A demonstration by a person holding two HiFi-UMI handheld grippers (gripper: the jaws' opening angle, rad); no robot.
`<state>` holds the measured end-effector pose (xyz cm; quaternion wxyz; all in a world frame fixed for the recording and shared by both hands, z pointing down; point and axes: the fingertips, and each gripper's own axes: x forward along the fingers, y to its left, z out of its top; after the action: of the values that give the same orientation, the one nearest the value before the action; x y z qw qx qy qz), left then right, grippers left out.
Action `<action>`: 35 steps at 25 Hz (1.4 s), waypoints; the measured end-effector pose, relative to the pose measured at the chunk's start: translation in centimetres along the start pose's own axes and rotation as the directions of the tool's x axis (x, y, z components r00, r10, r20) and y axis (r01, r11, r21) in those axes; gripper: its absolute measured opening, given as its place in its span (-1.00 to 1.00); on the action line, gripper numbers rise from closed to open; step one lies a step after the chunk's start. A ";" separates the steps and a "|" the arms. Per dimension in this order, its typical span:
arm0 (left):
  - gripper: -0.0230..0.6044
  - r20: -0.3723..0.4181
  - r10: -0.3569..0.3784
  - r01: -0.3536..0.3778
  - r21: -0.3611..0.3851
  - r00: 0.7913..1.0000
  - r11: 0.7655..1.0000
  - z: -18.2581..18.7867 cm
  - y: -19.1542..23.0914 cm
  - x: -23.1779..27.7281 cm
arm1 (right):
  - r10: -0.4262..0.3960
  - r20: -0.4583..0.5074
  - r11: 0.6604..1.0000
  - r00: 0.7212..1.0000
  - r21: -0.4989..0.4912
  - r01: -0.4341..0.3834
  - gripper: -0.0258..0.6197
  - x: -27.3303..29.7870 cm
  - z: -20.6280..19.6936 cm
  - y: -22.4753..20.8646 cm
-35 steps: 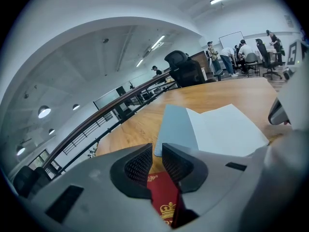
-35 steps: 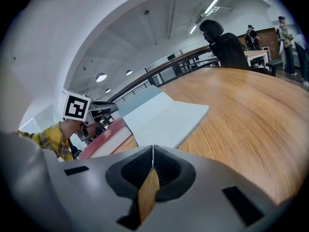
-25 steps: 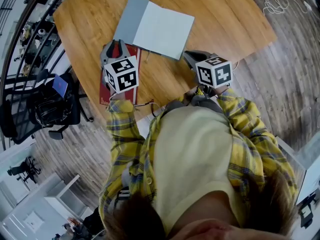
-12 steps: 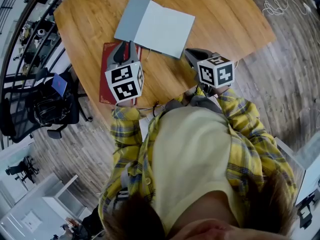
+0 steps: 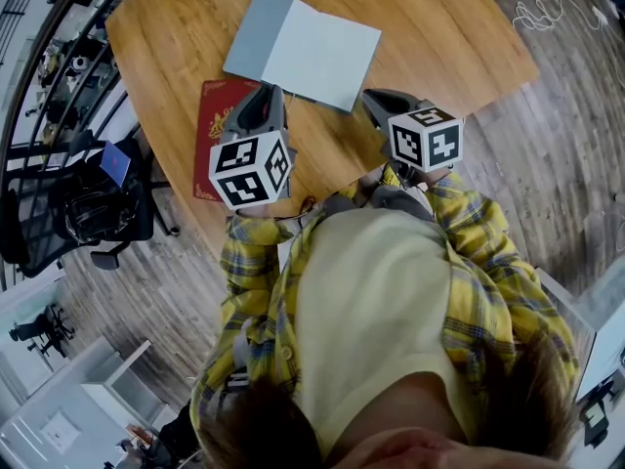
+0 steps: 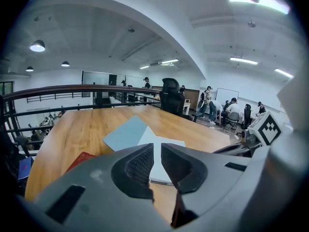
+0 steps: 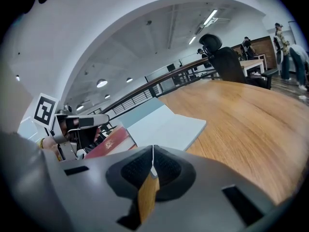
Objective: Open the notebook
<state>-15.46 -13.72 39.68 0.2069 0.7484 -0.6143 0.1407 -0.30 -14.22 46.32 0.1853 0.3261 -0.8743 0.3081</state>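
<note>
The notebook (image 5: 305, 51) lies open on the wooden table (image 5: 439, 27), its grey cover (image 5: 256, 29) folded out to the left and a white page facing up. It shows in the left gripper view (image 6: 126, 133) and the right gripper view (image 7: 166, 126) too. My left gripper (image 5: 264, 101) hovers at the notebook's near left corner, beside a red book (image 5: 217, 125); its jaws (image 6: 157, 148) stand a thin slit apart with nothing between. My right gripper (image 5: 381, 104) hangs off the notebook's near right corner, jaws (image 7: 153, 150) touching, empty.
The red book (image 7: 113, 141) lies by the table's left edge, just left of the notebook. A black office chair (image 5: 98, 208) stands on the floor to the left. The table's near edge runs under both grippers. A white cable (image 5: 552, 10) lies on the floor at far right.
My left gripper has moved right, off the red book, to the notebook's near left corner. The right gripper and the open notebook have barely moved.
</note>
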 end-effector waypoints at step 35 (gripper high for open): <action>-0.88 -0.138 -0.101 0.084 -0.124 0.985 0.989 -6.0 -4.1 1.3 | -0.090 0.049 0.996 0.995 -0.013 0.091 -0.72 -1.6 1.5 -1.3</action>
<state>-10.97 -11.29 44.96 0.3007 0.7506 -0.5693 0.1483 1.50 -15.28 44.90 0.1801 0.3716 -0.8651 0.2849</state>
